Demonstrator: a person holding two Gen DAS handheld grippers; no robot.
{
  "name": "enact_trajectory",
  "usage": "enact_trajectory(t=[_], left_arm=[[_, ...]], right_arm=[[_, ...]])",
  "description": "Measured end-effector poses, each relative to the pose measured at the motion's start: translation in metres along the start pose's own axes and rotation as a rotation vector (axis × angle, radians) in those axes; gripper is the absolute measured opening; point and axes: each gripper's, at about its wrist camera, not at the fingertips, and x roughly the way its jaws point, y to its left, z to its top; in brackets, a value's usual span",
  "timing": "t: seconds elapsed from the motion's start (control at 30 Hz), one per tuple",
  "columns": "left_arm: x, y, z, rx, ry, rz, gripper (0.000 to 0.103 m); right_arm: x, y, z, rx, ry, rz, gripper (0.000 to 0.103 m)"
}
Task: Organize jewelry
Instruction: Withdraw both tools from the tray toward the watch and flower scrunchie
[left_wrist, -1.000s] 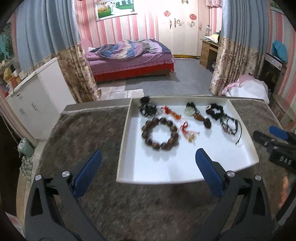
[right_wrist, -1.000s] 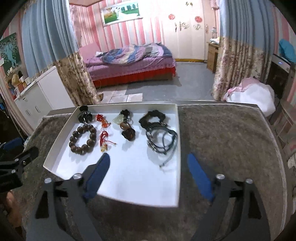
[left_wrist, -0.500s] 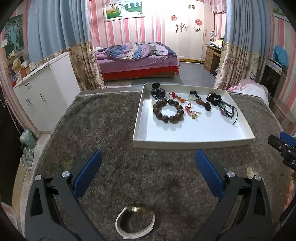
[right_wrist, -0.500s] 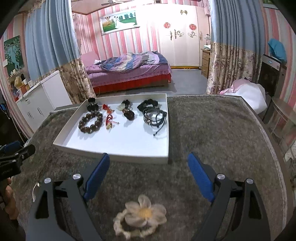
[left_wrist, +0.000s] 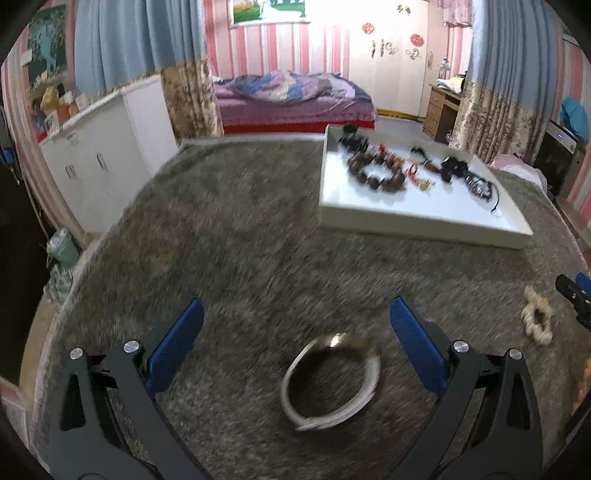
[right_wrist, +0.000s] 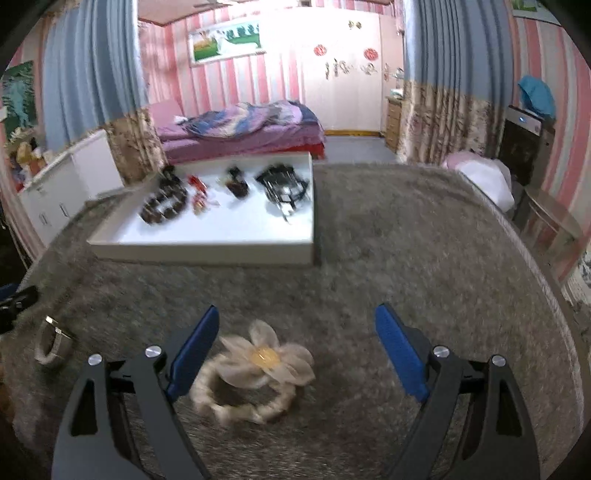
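- Between the blue pads of the left gripper (left_wrist: 295, 328): a white bangle (left_wrist: 330, 380) with a gold-coloured section, flat on the grey carpet-like cover (left_wrist: 229, 236) of the counter. Jaws spread wide, touching nothing; the bangle lies nearer the right pad than the left.
- Between the blue pads of the right gripper (right_wrist: 295, 339): a cream flower bracelet (right_wrist: 255, 376), fabric bloom with a yellow centre uppermost and a loop of pale beads nearer the camera. Jaws spread wide; the loop lies just beside the left pad, and blur hides whether they touch.
- Right of the bangle, well apart on the cover: the same flower bracelet, small at the right edge of the left wrist view, with the tip of the right gripper beside it.
- Far side of the counter: a shallow white tray (right_wrist: 207, 251), set on the cover, well apart from both loose pieces.
- Inside the tray, in a row along its far half, from left to right: a dark wooden bead bracelet (left_wrist: 376, 173), red-corded charms (left_wrist: 415, 173), a dark pendant piece (right_wrist: 236, 182), a tangle of black cord bracelets (right_wrist: 284, 184). Near half of the tray bare.
- Beyond the counter: a bed (right_wrist: 240, 129) with a purple quilt, a white cabinet (left_wrist: 99, 162) at left, striped pink walls.
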Motion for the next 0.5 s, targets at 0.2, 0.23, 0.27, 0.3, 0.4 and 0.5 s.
enact_trajectory(t=[0.2,0.23,0.27,0.3,0.4,0.5], left_arm=[[0.007,0.017,-0.009,-0.042,-0.006,0.017,0.1],[0.006,0.017,-0.01,-0.042,-0.008,0.013,0.1],[0.006,0.016,-0.013,-0.041,-0.006,0.015,0.1],[0.007,0.015,-0.016,-0.034,-0.001,0.017,0.1],[0.005,0.01,-0.024,-0.003,0.009,0.011,0.1],[0.002,0.005,-0.028,0.022,0.009,0.003,0.1]], right_arm=[[0.003,0.003,-0.012,-0.038,-0.021,-0.05,0.087],[0.001,0.004,-0.014,-0.053,-0.022,-0.062,0.087],[-0.001,0.005,-0.015,-0.06,-0.018,-0.063,0.087],[-0.003,0.006,-0.017,-0.065,-0.016,-0.056,0.087],[-0.012,0.008,-0.022,-0.082,-0.017,-0.057,0.087],[-0.016,0.009,-0.027,-0.103,-0.001,-0.059,0.087]])
